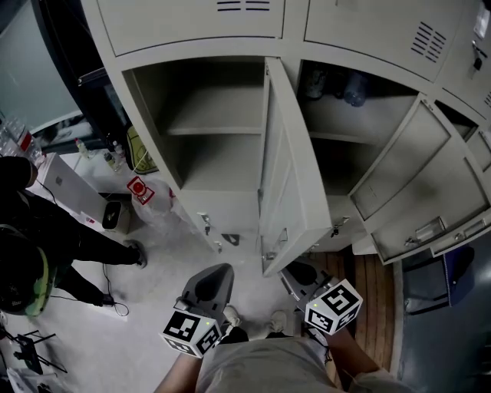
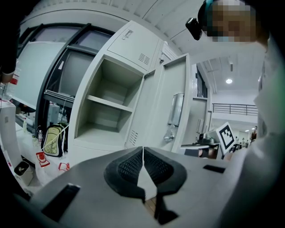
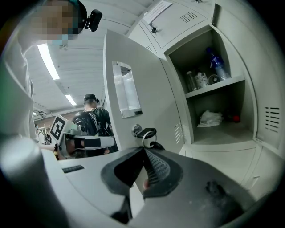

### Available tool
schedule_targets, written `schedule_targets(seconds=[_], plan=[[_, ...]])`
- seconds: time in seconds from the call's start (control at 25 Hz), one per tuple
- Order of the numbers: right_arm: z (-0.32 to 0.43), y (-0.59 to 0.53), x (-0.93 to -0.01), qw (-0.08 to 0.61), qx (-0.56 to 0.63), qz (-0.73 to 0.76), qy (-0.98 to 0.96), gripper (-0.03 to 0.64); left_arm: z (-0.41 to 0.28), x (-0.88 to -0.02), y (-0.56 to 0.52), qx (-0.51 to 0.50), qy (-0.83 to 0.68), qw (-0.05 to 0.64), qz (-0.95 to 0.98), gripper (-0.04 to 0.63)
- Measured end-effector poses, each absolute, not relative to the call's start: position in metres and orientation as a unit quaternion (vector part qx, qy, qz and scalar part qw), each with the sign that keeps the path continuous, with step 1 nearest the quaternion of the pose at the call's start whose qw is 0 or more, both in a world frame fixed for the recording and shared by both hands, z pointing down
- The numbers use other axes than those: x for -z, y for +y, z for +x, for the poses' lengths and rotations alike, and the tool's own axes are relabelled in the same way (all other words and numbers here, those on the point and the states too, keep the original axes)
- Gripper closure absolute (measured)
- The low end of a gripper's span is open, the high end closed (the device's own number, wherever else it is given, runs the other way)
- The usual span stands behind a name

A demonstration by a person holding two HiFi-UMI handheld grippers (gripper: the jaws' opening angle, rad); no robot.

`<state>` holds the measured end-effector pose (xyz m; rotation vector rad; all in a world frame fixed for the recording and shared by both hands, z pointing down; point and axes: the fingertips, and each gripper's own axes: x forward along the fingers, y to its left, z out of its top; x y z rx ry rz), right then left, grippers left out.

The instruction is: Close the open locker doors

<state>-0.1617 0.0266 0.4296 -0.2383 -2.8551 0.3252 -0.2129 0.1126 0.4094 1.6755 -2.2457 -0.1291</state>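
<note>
Mid locker door (image 1: pixel 295 176) upright, long axis vert, swung wide open

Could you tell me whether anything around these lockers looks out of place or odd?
Two locker doors hang wide open: the middle door and the right door. A key ring dangles from the middle door, and a crumpled white cloth lies in the right locker. No damage shows.

I am seeing the lockers (image 1: pixel 192 23) showing smooth, matt, pale-painted sheet metal, the open door (image 1: pixel 290 176) likewise. The lock (image 3: pixel 136 130) on it is gleaming like bare polished metal. Floor boards (image 1: pixel 376 307) are looking like wood. The left gripper (image 2: pixel 143 149) and right gripper (image 3: pixel 143 149) are showing matt grey plastic shells with black ribbed pads (image 2: pixel 129 167).
</note>
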Motion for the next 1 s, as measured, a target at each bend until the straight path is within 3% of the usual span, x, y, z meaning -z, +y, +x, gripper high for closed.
schedule_targets(seconds=[1.0], plan=[[-0.235, 0.089, -0.429, 0.131, -0.1, -0.149, -0.975, 0.59, -0.265, -0.416, 0.175, 0.052, -0.824, 0.17, 0.538, 0.574]])
